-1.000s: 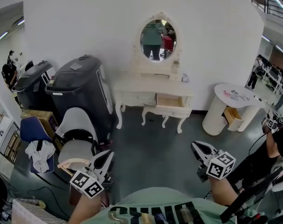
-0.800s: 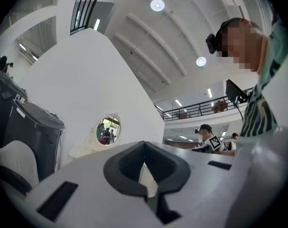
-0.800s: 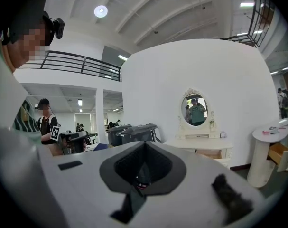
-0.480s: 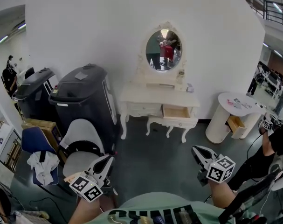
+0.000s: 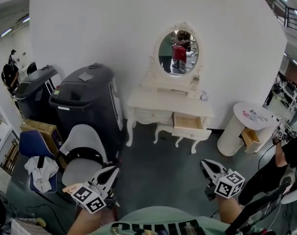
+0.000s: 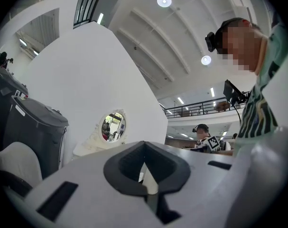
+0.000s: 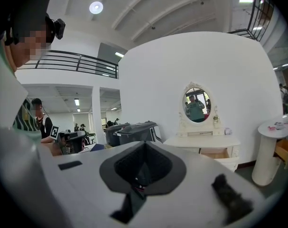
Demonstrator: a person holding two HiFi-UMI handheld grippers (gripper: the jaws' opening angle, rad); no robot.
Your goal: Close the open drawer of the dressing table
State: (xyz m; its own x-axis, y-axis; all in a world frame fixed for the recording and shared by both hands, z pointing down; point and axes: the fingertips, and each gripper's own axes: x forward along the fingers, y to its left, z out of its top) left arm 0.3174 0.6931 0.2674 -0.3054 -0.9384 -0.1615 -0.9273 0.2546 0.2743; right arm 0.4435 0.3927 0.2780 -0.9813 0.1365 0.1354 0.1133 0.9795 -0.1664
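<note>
The dressing table (image 5: 160, 101) stands against the white wall, below its oval mirror (image 5: 178, 52). Its right-hand drawer (image 5: 189, 126) is pulled out, with the wooden interior exposed. The left gripper (image 5: 112, 170) and the right gripper (image 5: 205, 163) are held low in the foreground, well apart from the table, both pointing toward it. Each gripper's jaws are closed together with nothing between them. A grey chair (image 5: 82, 146) stands beside the left gripper.
</note>
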